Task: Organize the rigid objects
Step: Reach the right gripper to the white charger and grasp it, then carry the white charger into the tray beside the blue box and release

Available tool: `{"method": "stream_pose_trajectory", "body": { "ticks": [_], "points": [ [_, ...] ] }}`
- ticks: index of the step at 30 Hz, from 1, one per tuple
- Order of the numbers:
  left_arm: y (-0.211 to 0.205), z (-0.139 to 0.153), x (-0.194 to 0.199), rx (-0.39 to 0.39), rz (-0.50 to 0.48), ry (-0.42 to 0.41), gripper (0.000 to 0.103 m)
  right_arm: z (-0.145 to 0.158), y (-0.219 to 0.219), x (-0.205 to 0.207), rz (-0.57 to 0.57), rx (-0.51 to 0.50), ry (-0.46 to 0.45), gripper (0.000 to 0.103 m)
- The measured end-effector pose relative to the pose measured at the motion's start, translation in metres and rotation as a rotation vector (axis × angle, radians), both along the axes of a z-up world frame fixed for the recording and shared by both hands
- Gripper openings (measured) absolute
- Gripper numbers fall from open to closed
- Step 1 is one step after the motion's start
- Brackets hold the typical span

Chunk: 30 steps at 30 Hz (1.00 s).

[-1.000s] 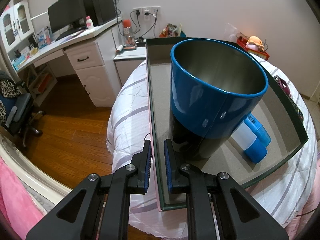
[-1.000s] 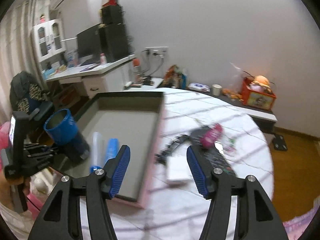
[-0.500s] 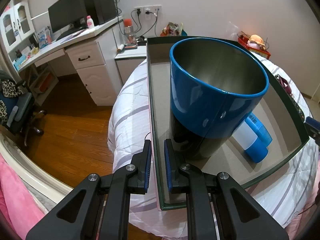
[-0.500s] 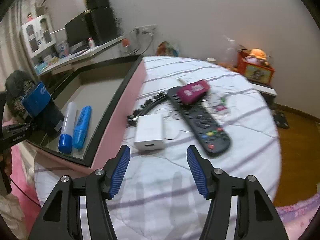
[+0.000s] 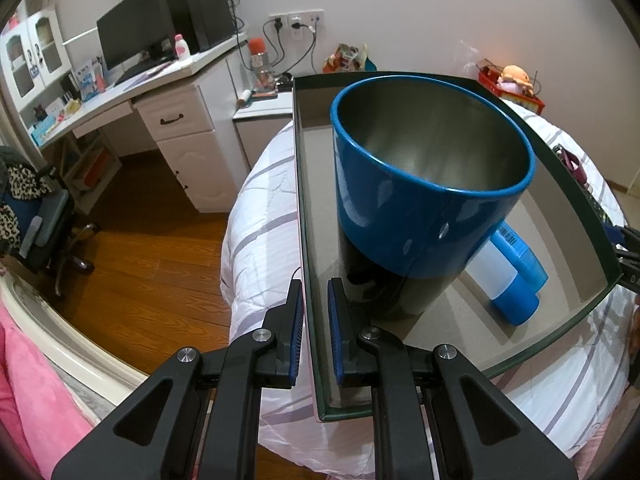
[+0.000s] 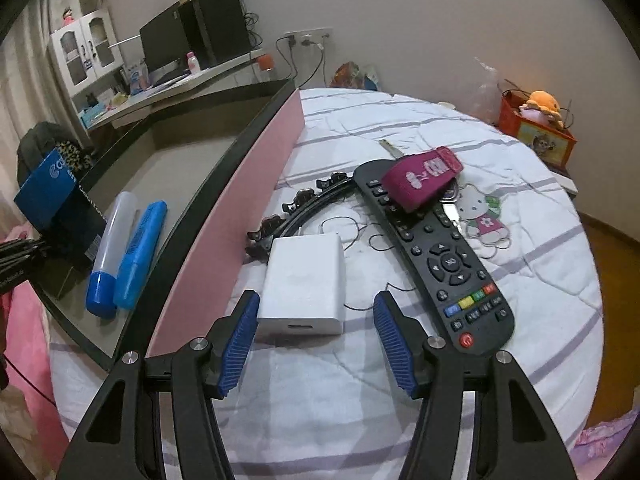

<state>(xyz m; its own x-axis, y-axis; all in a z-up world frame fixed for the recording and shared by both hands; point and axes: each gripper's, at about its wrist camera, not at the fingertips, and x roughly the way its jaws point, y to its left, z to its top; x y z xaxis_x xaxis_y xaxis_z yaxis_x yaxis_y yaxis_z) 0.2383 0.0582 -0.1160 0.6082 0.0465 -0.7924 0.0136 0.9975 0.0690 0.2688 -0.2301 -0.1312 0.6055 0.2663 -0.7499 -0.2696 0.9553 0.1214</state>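
Observation:
My left gripper (image 5: 314,336) is shut on the left wall of a pink box tray (image 5: 308,264). Inside the tray stand a blue metal cup (image 5: 424,200) and lie two blue tubes (image 5: 514,280); the tubes also show in the right wrist view (image 6: 128,248). My right gripper (image 6: 316,344) is open and empty, its fingers either side of the near end of a white power adapter (image 6: 304,284) on the bed. A black remote (image 6: 436,256), a magenta case (image 6: 420,178) and a black cable (image 6: 304,208) lie beyond it.
The tray's pink side wall (image 6: 224,232) runs along the left of the adapter. A Hello Kitty keychain (image 6: 480,216) lies right of the remote. A desk (image 5: 132,96) with a monitor, a chair (image 5: 36,220) and wooden floor are to the left of the bed.
My right gripper has swung right from the tray and come down close over the white adapter. My left gripper and the tray have stayed still.

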Motion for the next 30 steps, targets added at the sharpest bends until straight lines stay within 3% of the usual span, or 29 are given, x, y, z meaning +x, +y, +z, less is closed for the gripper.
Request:
{"method": "stream_pose_trajectory", "body": {
  "ticks": [1, 2, 3, 15, 26, 30],
  "points": [
    [-0.001, 0.000, 0.000, 0.001, 0.001, -0.001, 0.010, 0.000, 0.000, 0.000, 0.002, -0.002, -0.003, 0.058],
    [-0.001, 0.000, 0.000, 0.001, 0.000, 0.000, 0.010, 0.000, 0.000, 0.000, 0.008, 0.004, -0.004, 0.044],
    [-0.001, 0.000, 0.000, 0.002, 0.000, 0.000, 0.010, 0.000, -0.001, 0.000, 0.014, 0.016, 0.000, 0.043],
    [-0.005, -0.002, 0.002, 0.022, 0.005, -0.002, 0.010, 0.006, -0.012, -0.044, -0.032, -0.043, 0.034, 0.043],
    [-0.006, -0.002, 0.001, 0.009, 0.007, 0.001, 0.011, 0.003, 0.002, -0.022, -0.024, -0.088, 0.009, 0.050],
    [-0.005, -0.003, 0.002, 0.000, 0.008, 0.001, 0.011, 0.004, -0.001, -0.025, -0.037, -0.091, -0.007, 0.042]
  ]
}}
